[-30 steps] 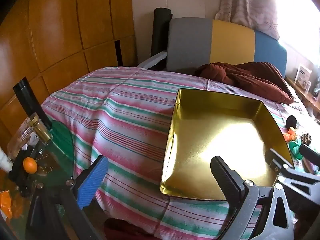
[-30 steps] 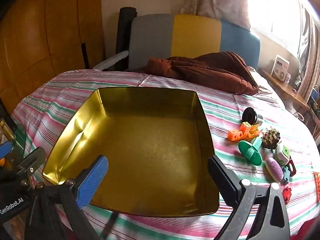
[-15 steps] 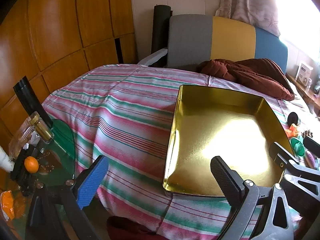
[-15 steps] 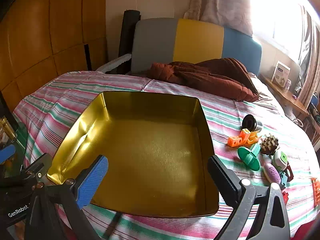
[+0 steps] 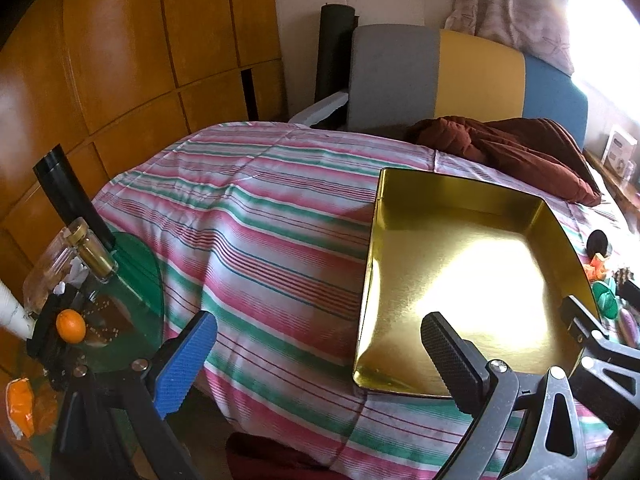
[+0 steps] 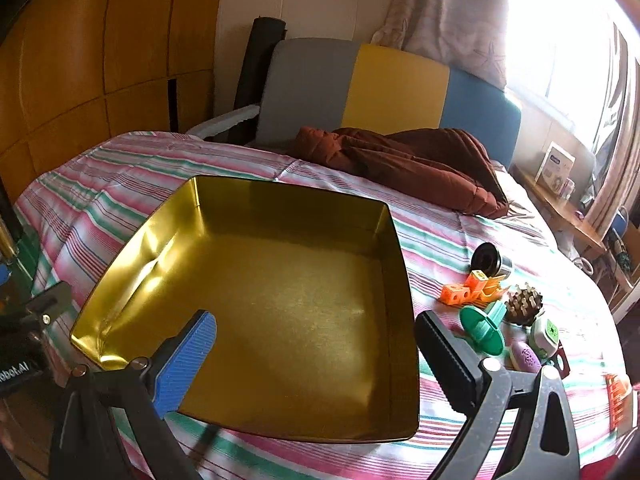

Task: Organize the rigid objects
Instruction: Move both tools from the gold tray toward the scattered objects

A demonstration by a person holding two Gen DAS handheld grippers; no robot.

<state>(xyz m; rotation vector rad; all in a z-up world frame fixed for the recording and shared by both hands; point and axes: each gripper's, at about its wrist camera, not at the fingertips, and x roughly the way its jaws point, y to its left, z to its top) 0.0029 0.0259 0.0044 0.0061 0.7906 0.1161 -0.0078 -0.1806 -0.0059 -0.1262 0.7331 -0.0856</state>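
Note:
An empty gold metal tray lies on the striped bed; it also shows in the left wrist view. To its right sit several small toys: a black cylinder, orange blocks, a green funnel-shaped piece, a brown spiky ball and a purple egg. My right gripper is open and empty above the tray's near edge. My left gripper is open and empty over the bed's near edge, left of the tray.
A brown blanket lies at the head of the bed before a grey, yellow and blue headboard. A green glass side table with a bottle and an orange stands at the left. Wooden panels line the left wall.
Both grippers have risen and pulled back a little, so the tray and bed appear lower and farther. Both jaws stay open. No object has moved.

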